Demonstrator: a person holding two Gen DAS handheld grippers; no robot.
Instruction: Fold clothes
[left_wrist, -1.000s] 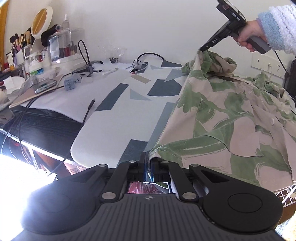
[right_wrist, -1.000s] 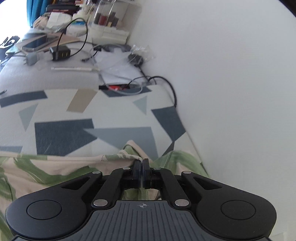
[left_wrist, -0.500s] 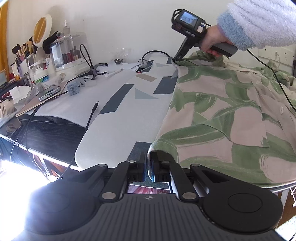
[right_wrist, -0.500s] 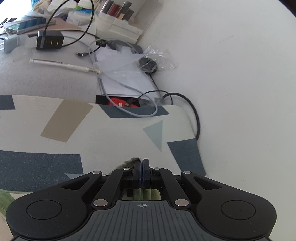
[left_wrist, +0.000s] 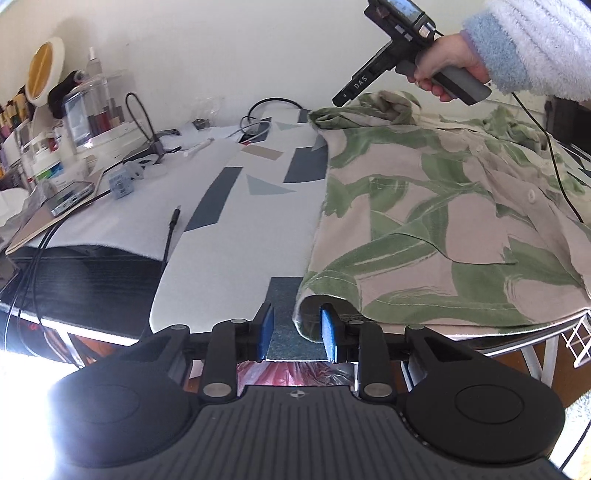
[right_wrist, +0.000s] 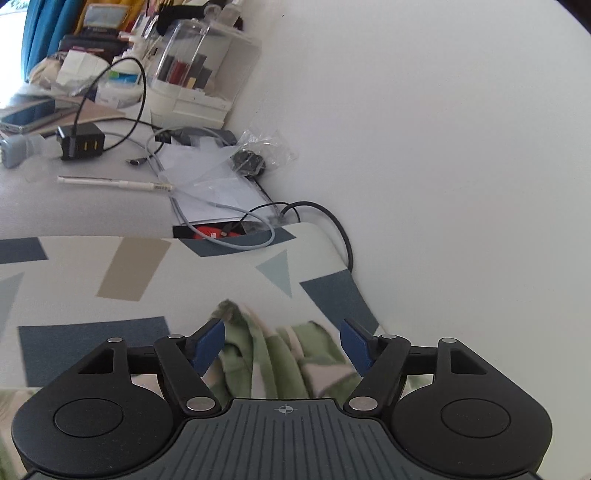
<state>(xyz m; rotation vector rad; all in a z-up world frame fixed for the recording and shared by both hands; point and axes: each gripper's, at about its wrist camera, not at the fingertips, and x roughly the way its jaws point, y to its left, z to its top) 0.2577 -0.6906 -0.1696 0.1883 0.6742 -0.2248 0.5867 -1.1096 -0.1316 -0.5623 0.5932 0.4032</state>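
Observation:
A beige shirt with green leaf print (left_wrist: 424, 229) lies spread on the patterned ironing board (left_wrist: 236, 236). My left gripper (left_wrist: 297, 332) is at the board's near edge with its jaws opening. The shirt's hem corner (left_wrist: 314, 310) sits loose between its blue pads, close to the right one. My right gripper (left_wrist: 338, 100), held by a hand in a fluffy sleeve, hovers just above the shirt's far bunched corner (left_wrist: 388, 107). In the right wrist view my right gripper (right_wrist: 282, 345) has its jaws opening wide, with blurred shirt fabric (right_wrist: 273, 362) lying free below them.
A cluttered desk on the left holds a clear cosmetics organiser (left_wrist: 92, 122), a phone (left_wrist: 70, 195), a charger (right_wrist: 79, 146), a pen (right_wrist: 114, 182) and cables (left_wrist: 266, 107). The wall runs right behind the board. The right gripper's cable (left_wrist: 554, 162) trails over the shirt.
Both grippers were shut on shirt corners and have let go, their jaws now apart. The right gripper has pulled back up from the far corner. The shirt has settled flat on the board.

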